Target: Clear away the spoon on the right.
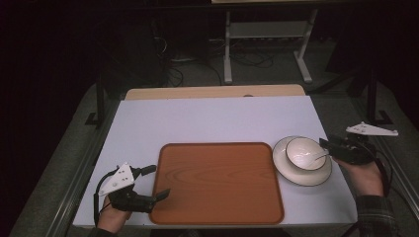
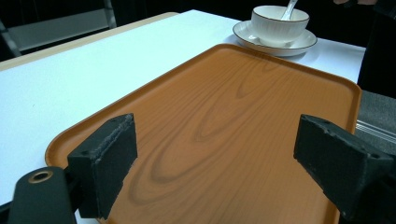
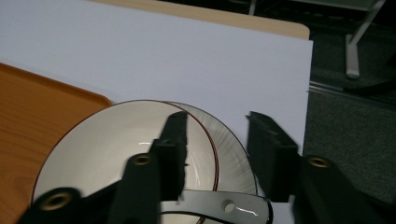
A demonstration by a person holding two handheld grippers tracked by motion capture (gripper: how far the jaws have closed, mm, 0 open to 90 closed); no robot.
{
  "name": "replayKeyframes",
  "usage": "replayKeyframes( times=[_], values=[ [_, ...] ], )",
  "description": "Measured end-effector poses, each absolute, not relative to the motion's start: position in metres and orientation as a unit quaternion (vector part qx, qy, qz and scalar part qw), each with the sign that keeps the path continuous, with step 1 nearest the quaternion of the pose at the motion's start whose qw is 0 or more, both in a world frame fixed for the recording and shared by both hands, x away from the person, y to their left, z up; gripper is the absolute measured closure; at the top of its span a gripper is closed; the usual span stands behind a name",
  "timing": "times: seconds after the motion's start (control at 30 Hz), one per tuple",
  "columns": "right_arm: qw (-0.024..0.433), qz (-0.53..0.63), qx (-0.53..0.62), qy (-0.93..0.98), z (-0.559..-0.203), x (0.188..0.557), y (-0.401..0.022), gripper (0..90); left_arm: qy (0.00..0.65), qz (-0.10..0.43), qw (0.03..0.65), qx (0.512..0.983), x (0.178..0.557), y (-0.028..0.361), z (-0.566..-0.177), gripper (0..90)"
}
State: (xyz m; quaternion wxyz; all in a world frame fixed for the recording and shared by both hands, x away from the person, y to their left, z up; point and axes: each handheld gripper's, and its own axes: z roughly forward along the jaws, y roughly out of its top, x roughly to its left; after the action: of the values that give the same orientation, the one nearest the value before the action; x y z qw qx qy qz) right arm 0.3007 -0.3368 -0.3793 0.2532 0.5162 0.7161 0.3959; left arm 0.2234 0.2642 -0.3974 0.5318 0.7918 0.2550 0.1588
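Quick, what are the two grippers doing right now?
Left gripper: open, empty, over the tray.
Right gripper: open, holding nothing, above the bowl.

no readable text, label, brand, number or sign anywhere, plain wood-grain tray (image 1: 217, 185), plain white bowl (image 1: 305, 153) and saucer (image 1: 302, 178) with only a thin dark rim line, unmarked white desk (image 1: 212, 121)

A dim lab: white-topped table (image 1: 212, 118), bare metal stand (image 1: 267, 44), floor cables (image 1: 247, 59).
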Motion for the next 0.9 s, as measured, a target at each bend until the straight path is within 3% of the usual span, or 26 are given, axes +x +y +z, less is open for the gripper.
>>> replayKeyframes(
  times=[0.07,0.3,0.63,0.9],
  values=[
    [0.261,0.392,0.522,0.711,-0.379,0.299,-0.336,42.8,0.255,0.159,0.532,0.792,0.224,0.264,-0.397,12.8],
    [0.26,0.398,0.542,0.693,-0.386,0.293,-0.341,31.9,0.255,0.158,0.533,0.791,0.224,0.264,-0.397,12.8],
    [0.249,0.397,0.552,0.69,-0.401,0.293,-0.343,26.1,0.255,0.158,0.532,0.792,0.224,0.264,-0.398,12.8],
    [0.23,0.405,0.559,0.686,-0.411,0.291,-0.343,26.8,0.255,0.158,0.532,0.792,0.224,0.264,-0.398,12.8]
  ],
)
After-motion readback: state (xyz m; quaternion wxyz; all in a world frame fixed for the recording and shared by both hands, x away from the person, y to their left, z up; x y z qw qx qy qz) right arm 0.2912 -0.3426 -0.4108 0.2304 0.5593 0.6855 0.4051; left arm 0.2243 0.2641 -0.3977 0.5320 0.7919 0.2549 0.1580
